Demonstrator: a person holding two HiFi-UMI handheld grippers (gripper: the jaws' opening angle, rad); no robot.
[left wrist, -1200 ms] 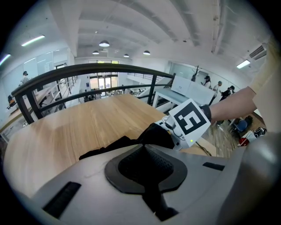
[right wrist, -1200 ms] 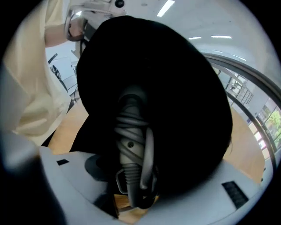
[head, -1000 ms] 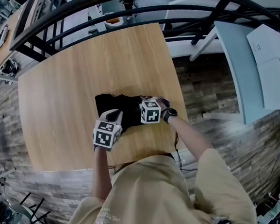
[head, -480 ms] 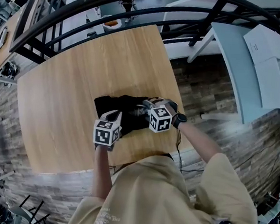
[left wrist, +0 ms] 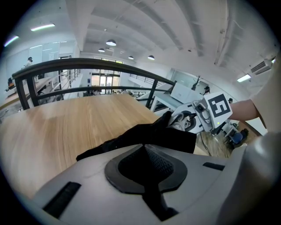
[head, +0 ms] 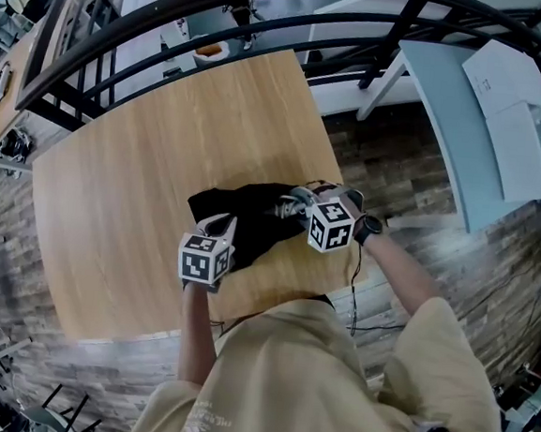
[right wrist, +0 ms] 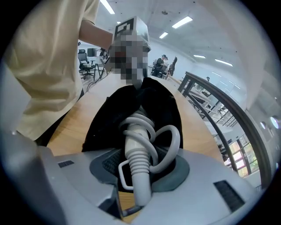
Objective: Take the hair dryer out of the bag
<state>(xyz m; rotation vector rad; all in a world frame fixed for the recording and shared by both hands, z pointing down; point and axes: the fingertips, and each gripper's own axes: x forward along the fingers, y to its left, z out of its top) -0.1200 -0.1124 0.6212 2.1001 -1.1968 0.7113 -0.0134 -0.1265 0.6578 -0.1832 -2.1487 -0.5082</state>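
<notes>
Right gripper view: the hair dryer (right wrist: 137,154) is seen held by the ribbed sleeve where its pale cord (right wrist: 169,143) enters the handle. The jaws of the right hand-held gripper (right wrist: 139,170) have just been closing and are now clamped part-way shut on that sleeve. The rest of the dryer is still partly inside the mouth of the black bag (right wrist: 105,118), which lies on the wooden surface (head: 155,134). In the left gripper view, the left hand-held gripper (left wrist: 147,171) is fully closed, with a fold of the bag's cloth pinched between its jaws at the end away from the dryer.

The dryer is judged to be hard, smooth plastic, rigid in the body and heaviest at its head. The ribbed sleeve is flexible, so a body lifted from there may sag and swing. A firmer hold is likely on the handle itself, just above the sleeve. The cord is limp and looped, and its loops could catch on the bag's mouth. The bag is soft and slack, so it must be pinned while the dryer is drawn out.
</notes>
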